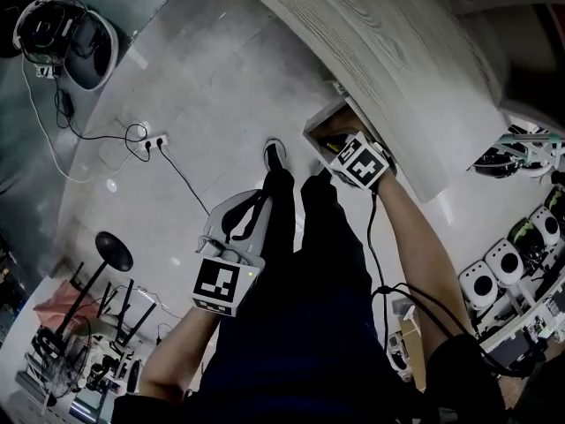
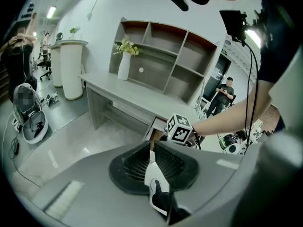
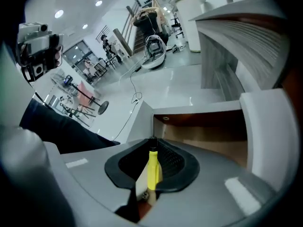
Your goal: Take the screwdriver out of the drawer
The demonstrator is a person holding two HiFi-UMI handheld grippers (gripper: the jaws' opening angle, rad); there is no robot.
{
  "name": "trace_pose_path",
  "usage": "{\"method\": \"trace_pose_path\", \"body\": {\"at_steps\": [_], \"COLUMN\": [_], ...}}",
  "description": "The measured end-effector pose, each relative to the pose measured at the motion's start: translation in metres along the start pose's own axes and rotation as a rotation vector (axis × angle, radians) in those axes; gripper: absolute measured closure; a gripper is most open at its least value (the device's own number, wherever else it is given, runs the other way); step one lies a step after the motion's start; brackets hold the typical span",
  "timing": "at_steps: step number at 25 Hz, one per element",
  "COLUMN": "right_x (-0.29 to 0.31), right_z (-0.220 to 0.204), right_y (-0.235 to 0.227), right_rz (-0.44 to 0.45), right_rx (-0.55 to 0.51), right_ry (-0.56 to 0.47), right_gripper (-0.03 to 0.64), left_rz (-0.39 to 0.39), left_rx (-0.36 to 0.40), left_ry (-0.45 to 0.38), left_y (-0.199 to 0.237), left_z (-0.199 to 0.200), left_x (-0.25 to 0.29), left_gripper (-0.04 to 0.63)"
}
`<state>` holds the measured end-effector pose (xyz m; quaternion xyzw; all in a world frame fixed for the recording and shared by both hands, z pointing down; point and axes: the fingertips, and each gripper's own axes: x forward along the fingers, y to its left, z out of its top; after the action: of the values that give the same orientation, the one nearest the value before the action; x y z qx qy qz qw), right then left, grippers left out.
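The drawer [image 1: 320, 118] stands pulled out from under the grey wooden desk [image 1: 371, 42]. My right gripper [image 1: 334, 145] reaches down into it. In the right gripper view the yellow-handled screwdriver [image 3: 153, 169] lies along the jaws of my right gripper [image 3: 153, 143], pinched between the black pads, its dark tip pointing at the drawer's wooden inside [image 3: 208, 126]. My left gripper [image 1: 262, 196] hangs by the person's left leg, well short of the drawer. In the left gripper view my left gripper [image 2: 152, 148] has its pads together at the tips with nothing held, and the open drawer [image 2: 154, 126] shows beyond.
The person's dark-trousered legs and a shoe [image 1: 275, 155] stand between the grippers. A power strip with cables [image 1: 154, 141] lies on the floor at left, a round stool [image 1: 113, 253] lower left. A white vase [image 2: 124, 66] and a shelf unit [image 2: 175, 63] stand on the desk.
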<state>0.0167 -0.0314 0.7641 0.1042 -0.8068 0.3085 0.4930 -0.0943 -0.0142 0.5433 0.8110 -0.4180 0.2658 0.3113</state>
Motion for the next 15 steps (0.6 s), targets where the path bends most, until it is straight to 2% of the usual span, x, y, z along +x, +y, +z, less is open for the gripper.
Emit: {"method": "trace_pose_path", "body": {"at_steps": [3,6,10,15], "right_x": [0.004,0.005,0.006,0.007], "right_z": [0.0,-0.001,-0.002,-0.001], "right_y": [-0.004,-0.009,-0.01,-0.003], "right_rz": [0.053,0.096,0.108,0.117], "right_rx": [0.015,0.061,0.067,0.003], "right_ry": [0.098,0.149,0.171,0.145], "right_gripper": [0.571,0.566,0.566,0.569], "left_rz": [-0.01,-0.008,-0.003,0.011], "left_rx": [-0.017,-0.042,-0.101,-0.124], "left_ry": [-0.002,-0.004,-0.011,-0.012], "left_y": [-0.002,-0.002,0.002,0.012], "left_z": [-0.002,-0.004,-0.012,-0.027], "left_x": [0.001,0.001,-0.005,-0.015], "left_gripper": [0.563,0.563,0.563,0.563]}}
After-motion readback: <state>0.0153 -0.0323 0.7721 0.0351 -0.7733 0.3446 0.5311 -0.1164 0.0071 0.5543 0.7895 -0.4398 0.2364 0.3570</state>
